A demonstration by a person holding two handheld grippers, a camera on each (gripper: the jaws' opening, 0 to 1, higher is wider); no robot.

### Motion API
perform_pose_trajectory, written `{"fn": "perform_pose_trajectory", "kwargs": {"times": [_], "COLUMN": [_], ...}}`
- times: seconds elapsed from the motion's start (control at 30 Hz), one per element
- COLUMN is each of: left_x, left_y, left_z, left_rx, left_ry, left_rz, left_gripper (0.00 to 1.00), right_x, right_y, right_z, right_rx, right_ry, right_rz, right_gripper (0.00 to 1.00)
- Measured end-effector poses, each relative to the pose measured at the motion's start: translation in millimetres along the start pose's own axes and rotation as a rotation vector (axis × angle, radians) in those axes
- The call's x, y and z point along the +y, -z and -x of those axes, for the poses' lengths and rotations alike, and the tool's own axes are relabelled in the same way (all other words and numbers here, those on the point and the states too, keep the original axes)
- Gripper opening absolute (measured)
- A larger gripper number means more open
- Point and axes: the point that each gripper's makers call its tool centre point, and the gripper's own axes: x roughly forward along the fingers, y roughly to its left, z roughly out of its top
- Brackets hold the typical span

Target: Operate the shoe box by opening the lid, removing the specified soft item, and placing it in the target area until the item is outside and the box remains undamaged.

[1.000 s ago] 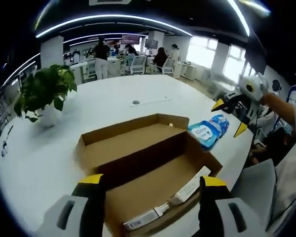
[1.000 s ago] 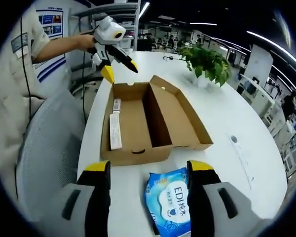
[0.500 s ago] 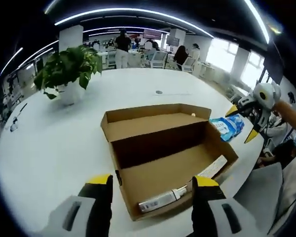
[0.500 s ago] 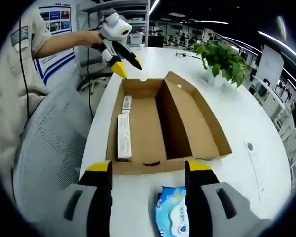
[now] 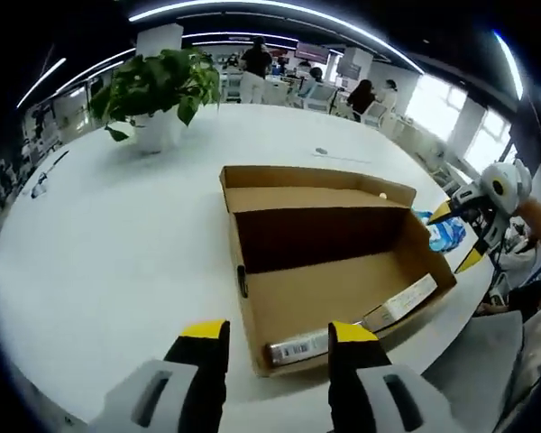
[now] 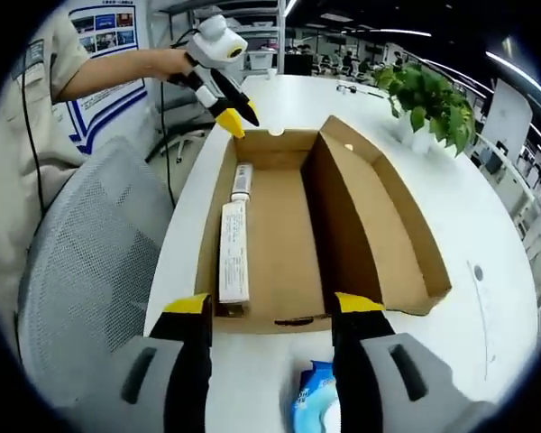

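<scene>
From my left gripper [image 5: 270,332], jaws parted and empty, the wipes pack [image 5: 446,231] lay just beyond the open shoe box [image 5: 329,262]. My right gripper [image 6: 270,307], also released, showed that pack [image 6: 320,408] between its jaws. White table [image 5: 108,244]; potted plant [image 5: 158,86] beyond the box.

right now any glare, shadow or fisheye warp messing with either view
Left gripper view: ceiling light strips bow into arcs, bright windows at the right wash out, and the shoe box has a dark shadowed inner wall. Right gripper view: the white table looks bright and curved, and the wipes pack sits cropped at the bottom.
</scene>
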Motion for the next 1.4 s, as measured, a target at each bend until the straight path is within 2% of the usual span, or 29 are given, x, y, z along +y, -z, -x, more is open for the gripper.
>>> {"fn": "perform_pose_trajectory", "kwargs": {"times": [0.13, 0.27, 0.53, 0.6, 0.77, 1.1, 1.3, 1.4], "left_x": [7.0, 8.4, 14.8, 13.1, 12.2, 14.0, 13.8, 13.6], "left_y": [9.8, 11.7, 25.4, 24.6, 23.7, 24.1, 24.3, 24.4], "left_z": [0.0, 0.1, -3.9, -5.8, -9.4, -11.4, -11.1, -11.2], "left_rx": [0.025, 0.018, 0.048, 0.026, 0.007, 0.018, 0.013, 0.016], "left_ry": [-0.029, -0.034, -0.054, -0.039, -0.033, -0.042, -0.044, -0.044], "left_rz": [0.035, 0.067, 0.113, 0.177, 0.211, 0.222, 0.227, 0.225], "left_gripper": [0.30, 0.27, 0.17, 0.14, 0.10, 0.08, 0.08, 0.08], "right_x": [3.5, 9.8, 15.1, 16.7, 17.6, 24.1, 27.9, 28.1], "right_y": [-0.8, 0.9, 3.9, 4.9, 5.7, 6.4, 10.0, 9.6], "right_z": [-12.2, -25.2, -43.8, -48.8, -53.3, -55.0, -58.7, -59.7], "right_rx": [0.010, 0.038, 0.063, 0.069, 0.072, 0.075, 0.092, 0.095], "right_ry": [-0.022, -0.047, -0.088, -0.096, -0.107, -0.136, -0.143, -0.140], "right_rz": [0.009, 0.023, 0.023, 0.014, -0.004, 0.012, 0.036, 0.046], "right_gripper": [0.47, 0.45, 0.40, 0.38, 0.36, 0.26, 0.17, 0.17]}}
